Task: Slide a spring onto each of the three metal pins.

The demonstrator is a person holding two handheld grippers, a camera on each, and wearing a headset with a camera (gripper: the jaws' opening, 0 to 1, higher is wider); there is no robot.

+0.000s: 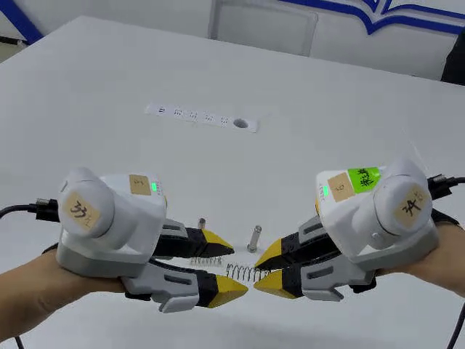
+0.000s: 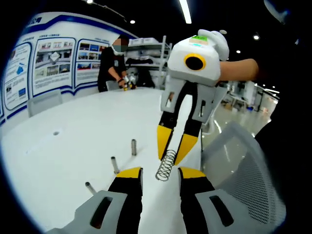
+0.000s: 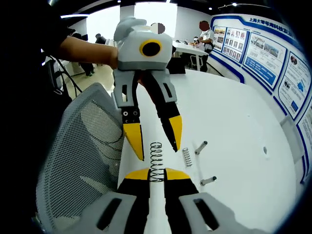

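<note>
White counter (image 1: 109, 87) runs away under both tools. Nearest the person, the left tool (image 1: 236, 269) and the right tool (image 1: 256, 275) point at each other with their yellow tips almost meeting, and the held spring (image 1: 245, 273) bridges the gap between them.

The right tool is clamped on one end of it. In the right gripper view its own tips sit closed against the base of the coil, and the held spring (image 3: 156, 163) stands straight out ahead of them. The left tool's jaws stand apart, one on each side of the held spring's free end. In the left gripper view that end of the held spring (image 2: 165, 165) lies in the gap between the tips; whether it touches either one cannot be told.

Just behind the held spring, toward the left tool, a loose spring (image 1: 207, 259) lies flat on the counter. A first pin (image 1: 254, 238) stands upright a little past the held spring, and a second pin (image 1: 202, 223) stands beyond the loose spring. The left gripper view shows three pins (image 2: 114, 165) in a row, all bare.

Well beyond the held spring, a white power strip (image 1: 200, 116) lies across the counter. A grey mesh chair (image 3: 83, 156) sits at the counter's edge, on the side of the held spring away from the pins. Farthest off are a wall of blue-trimmed posters (image 2: 53, 63) and a person (image 2: 114, 63) at another table.
</note>
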